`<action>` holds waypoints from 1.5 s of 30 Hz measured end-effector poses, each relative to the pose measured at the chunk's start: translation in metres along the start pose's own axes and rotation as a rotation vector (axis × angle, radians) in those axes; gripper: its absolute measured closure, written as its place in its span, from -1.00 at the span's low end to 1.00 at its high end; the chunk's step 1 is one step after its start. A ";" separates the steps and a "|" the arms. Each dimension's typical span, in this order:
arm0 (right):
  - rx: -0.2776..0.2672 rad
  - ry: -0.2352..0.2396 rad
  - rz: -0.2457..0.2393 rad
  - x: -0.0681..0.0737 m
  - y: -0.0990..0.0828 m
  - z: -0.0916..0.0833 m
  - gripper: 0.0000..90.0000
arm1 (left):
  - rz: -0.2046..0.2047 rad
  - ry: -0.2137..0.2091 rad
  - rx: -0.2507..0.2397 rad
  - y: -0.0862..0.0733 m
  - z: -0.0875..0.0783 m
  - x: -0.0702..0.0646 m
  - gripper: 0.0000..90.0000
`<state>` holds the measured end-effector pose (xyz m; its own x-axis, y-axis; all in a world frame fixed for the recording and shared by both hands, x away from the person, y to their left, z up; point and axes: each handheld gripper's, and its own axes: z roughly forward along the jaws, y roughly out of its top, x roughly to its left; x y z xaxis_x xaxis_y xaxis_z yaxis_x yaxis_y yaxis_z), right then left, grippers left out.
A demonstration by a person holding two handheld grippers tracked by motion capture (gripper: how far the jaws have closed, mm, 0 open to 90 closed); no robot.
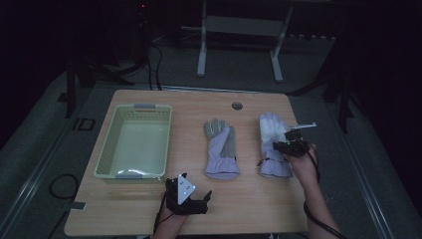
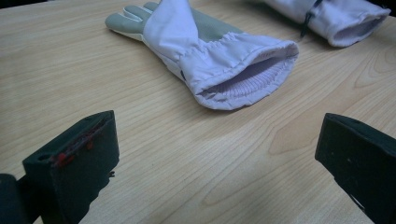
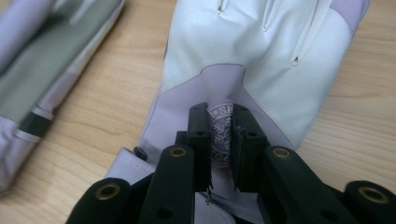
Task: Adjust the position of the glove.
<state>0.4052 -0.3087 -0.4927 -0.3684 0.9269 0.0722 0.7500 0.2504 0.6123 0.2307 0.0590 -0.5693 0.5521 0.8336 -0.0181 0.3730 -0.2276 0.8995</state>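
Two pale lilac work gloves lie side by side on the wooden table. The left glove [image 1: 221, 147] [image 2: 210, 51] [image 3: 46, 70] lies grey palm up with its cuff toward me. The right glove [image 1: 272, 144] [image 3: 261, 51] [image 2: 341, 18] lies white back up. My right gripper [image 1: 289, 145] [image 3: 220, 116] is on this glove's wrist part, shut on a raised fold of fabric with a printed label. My left gripper [image 1: 191, 188] [image 2: 215, 154] rests near the table's front edge, open, with bare wood between its jaws and the left glove's cuff ahead of it.
A pale green plastic basket [image 1: 167, 142] stands on the left half of the table, with nothing in it. A round cable hole [image 1: 237, 105] sits near the far edge. Beyond the table is a dark floor with a metal stand [image 1: 201, 55].
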 end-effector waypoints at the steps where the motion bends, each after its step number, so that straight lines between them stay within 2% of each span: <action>1: 0.000 0.001 0.001 0.000 0.001 -0.005 0.79 | -0.001 0.001 -0.001 0.000 0.000 0.000 -1.00; 3: -0.001 0.008 0.016 0.000 0.001 -0.016 0.79 | 0.001 0.004 0.001 0.000 0.000 0.000 -1.00; 4: 0.004 -0.005 0.019 0.000 0.001 -0.022 0.79 | 0.002 0.005 0.000 0.000 0.000 0.000 -1.00; 8: 0.022 -0.043 0.029 -0.004 0.000 -0.028 0.79 | 0.002 0.006 0.002 0.000 0.000 0.000 -1.00; 11: 0.040 -0.043 0.038 -0.007 -0.003 -0.019 0.78 | 0.002 0.006 0.002 0.000 0.000 0.000 -1.00; 15: 0.068 -0.026 0.040 -0.009 -0.008 0.001 0.78 | 0.000 0.006 0.003 0.000 0.000 0.000 -1.00; 18: 0.084 -0.020 0.018 -0.009 -0.011 0.015 0.73 | 0.000 0.007 0.002 0.000 0.000 0.000 -1.00; 21: 0.084 -0.030 -0.004 -0.007 -0.012 0.019 0.66 | 0.001 0.009 0.002 0.000 0.000 0.000 -1.00; 25: 0.075 -0.034 -0.008 -0.007 -0.012 0.017 0.46 | 0.001 0.007 0.003 0.000 0.000 0.000 -1.00; 28: 0.062 -0.028 -0.011 -0.007 -0.009 0.008 0.17 | 0.001 0.007 0.002 0.000 0.000 0.000 -1.00; 33: 0.045 -0.060 -0.023 -0.005 -0.008 -0.003 0.05 | 0.004 0.008 0.003 0.000 0.000 -0.001 -1.00; 36: 0.054 -0.068 -0.022 -0.004 -0.009 -0.002 0.05 | 0.006 0.008 0.003 0.000 0.000 -0.001 -1.00; 39: 0.084 -0.072 0.001 -0.005 -0.016 0.008 0.06 | 0.002 0.007 0.003 0.000 0.000 -0.001 -1.00; 41: 0.100 -0.065 0.009 -0.007 -0.020 0.016 0.15 | 0.004 0.008 0.003 0.000 0.000 -0.001 -1.00; 43: 0.102 -0.032 0.034 -0.010 -0.025 0.022 0.33 | 0.007 0.008 0.004 0.000 0.000 -0.001 -1.00; 45: 0.095 -0.035 0.020 -0.008 -0.026 0.022 0.44 | 0.009 0.008 0.004 0.000 0.000 -0.001 -1.00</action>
<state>0.4007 -0.3164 -0.5268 -0.3345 0.9408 0.0551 0.8064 0.2555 0.5333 0.2299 0.0584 -0.5692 0.5496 0.8354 -0.0065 0.3707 -0.2369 0.8980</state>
